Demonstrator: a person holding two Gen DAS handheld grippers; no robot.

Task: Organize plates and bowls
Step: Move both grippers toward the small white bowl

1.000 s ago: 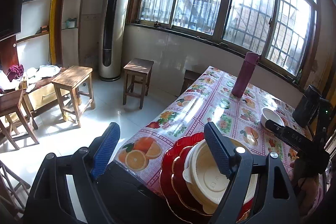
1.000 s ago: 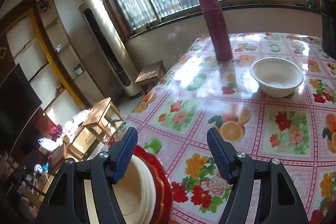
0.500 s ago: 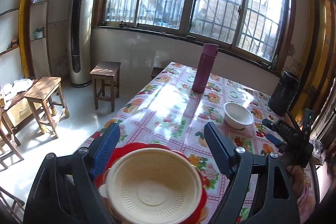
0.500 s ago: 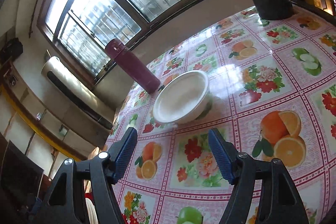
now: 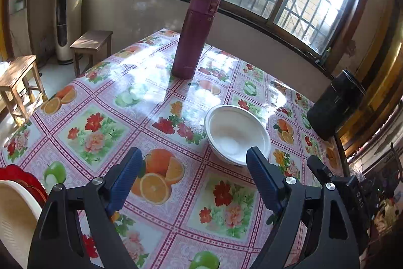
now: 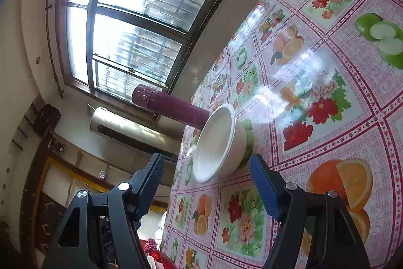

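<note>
A white bowl [image 5: 236, 134] sits upright on the flowered tablecloth [image 5: 95, 127]. My left gripper [image 5: 194, 155] hovers open just in front of it, with its right finger [image 5: 262, 178] beside the bowl's near rim and nothing between the pads. The right wrist view is rolled on its side. There the same white bowl [image 6: 216, 143] lies just past the tips of my open right gripper [image 6: 206, 163], which is not touching it. A cream bowl [image 5: 15, 213] rests on a red plate [image 5: 22, 178] at the left table edge.
A tall purple flask [image 5: 196, 34] stands behind the white bowl and a black canister [image 5: 335, 105] at the far right. Wooden stools [image 5: 93, 39] and a floor air conditioner [image 5: 61, 17] stand left of the table. The right tool's black frame [image 5: 337, 183] is close on the right.
The left gripper has swung right from above the red plate and cream bowl to the white bowl. The right gripper has rolled onto its side and come close to the white bowl.
</note>
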